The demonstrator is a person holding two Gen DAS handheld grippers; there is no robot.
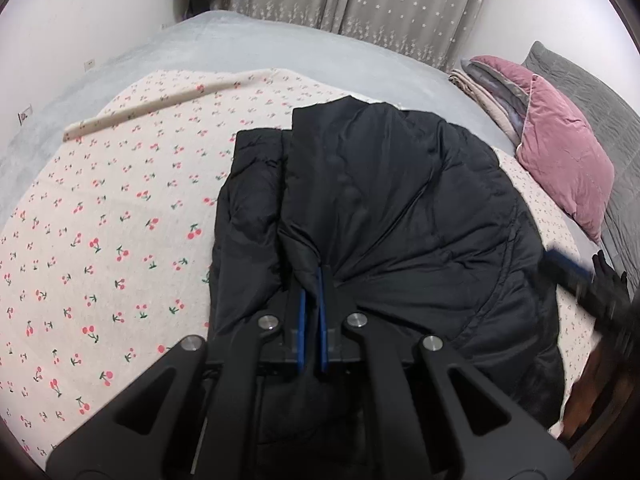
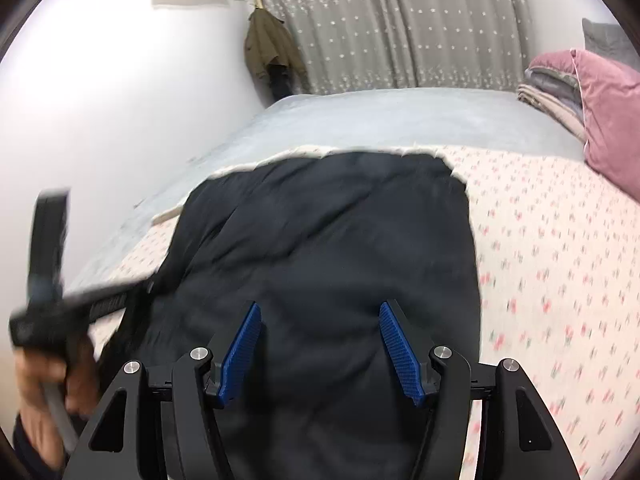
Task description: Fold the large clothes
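The left gripper (image 1: 313,280) pinches a fold of the black jacket (image 1: 400,208), its fingers pressed together. The right gripper (image 2: 320,354) hovers spread above it. The jacket lies on the cherry-print sheet (image 1: 120,208), bare sheet leftward, pink pillow (image 1: 564,152) beyond.

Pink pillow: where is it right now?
The pink pillow sits at the right edge of both views, on the bed beside the folded blankets, right of the black jacket.

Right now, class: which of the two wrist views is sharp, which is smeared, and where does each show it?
Left wrist view: sharp, crisp cherries on the sheet. Right wrist view: motion-smeared print and black jacket; only its own right gripper is crisp.
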